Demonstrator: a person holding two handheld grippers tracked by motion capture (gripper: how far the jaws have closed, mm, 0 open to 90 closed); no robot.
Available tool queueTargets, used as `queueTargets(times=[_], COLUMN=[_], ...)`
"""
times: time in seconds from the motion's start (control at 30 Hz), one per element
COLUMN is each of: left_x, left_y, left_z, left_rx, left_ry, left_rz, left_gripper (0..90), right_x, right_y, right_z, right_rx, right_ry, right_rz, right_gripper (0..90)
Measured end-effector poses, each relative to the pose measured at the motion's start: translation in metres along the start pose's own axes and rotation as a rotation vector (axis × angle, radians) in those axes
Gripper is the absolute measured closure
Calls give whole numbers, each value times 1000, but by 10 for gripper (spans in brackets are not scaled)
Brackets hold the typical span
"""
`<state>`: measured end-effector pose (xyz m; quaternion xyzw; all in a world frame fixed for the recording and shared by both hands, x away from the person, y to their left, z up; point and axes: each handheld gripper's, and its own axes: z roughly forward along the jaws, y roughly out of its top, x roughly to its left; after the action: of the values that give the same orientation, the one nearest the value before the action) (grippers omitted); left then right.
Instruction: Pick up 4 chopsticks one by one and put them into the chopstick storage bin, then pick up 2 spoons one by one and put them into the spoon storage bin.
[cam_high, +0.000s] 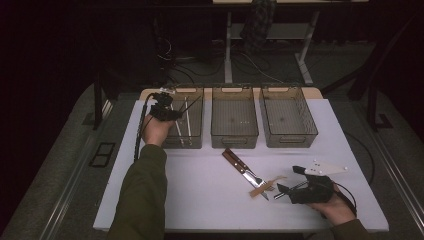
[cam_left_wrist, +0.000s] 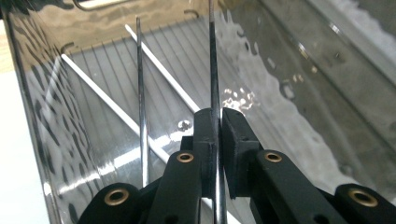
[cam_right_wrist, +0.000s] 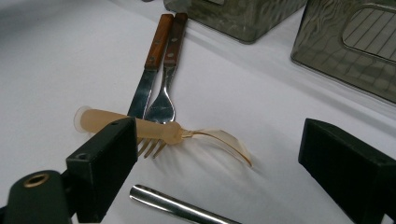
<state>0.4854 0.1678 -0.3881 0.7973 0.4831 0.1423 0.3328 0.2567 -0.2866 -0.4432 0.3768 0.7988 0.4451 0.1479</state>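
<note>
Metal rod (cam_left_wrist: 214, 56) is clamped between the shut jaws of the left gripper (cam_left_wrist: 219, 116), inside the leftmost bin (cam_high: 196, 141), beside two white sticks (cam_left_wrist: 107, 105). Right gripper (cam_right_wrist: 219, 154) stands wide open near the plastic spoon (cam_right_wrist: 159, 130), fork (cam_right_wrist: 161, 107) and knife (cam_right_wrist: 142, 93).

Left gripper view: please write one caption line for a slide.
Left gripper shut on a thin metal rod, held inside the clear bin.

A: What does the left claw (cam_left_wrist: 217, 122) grip?
B: A thin metal rod (cam_left_wrist: 212, 60), pinched between shut pads, pointing into the left bin (cam_high: 196, 141).
A: What's in the bin?
B: White sticks (cam_left_wrist: 112, 107) lying aslant, plus another metal rod (cam_left_wrist: 141, 107).
</note>
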Motion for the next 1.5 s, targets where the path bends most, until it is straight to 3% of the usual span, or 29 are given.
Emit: queueTargets(times=[0.27,0.4,0.63,0.83,1.0,1.2,1.5], left_x=[1,0,-3,-17,-31,-54,-76], left_y=[0,-1,-3,-6,-12,-23,-51], left_z=[-2,-4,-14,-28,-44,-61,-74], left_rx=[-16,-38,-107,-135,-167,-180,-207], left_ry=[-16,-30,-128,-183,-242,-277,-327], left_rz=[3,18,37,112,135,220,262], left_gripper=[799,713,589,513,473,425,385], right_x=[0,0,0,-1,-2,-1,-1], right_y=[0,0,0,-1,-1,-1,-1], right_z=[0,0,1,2,0,1,0], right_rx=[1,2,6,7,8,11,6], right_ry=[0,0,1,0,-6,-6,-6], right_rz=[-1,1,2,7,9,7,2], right_gripper=[113,113,113,113,113,113,113])
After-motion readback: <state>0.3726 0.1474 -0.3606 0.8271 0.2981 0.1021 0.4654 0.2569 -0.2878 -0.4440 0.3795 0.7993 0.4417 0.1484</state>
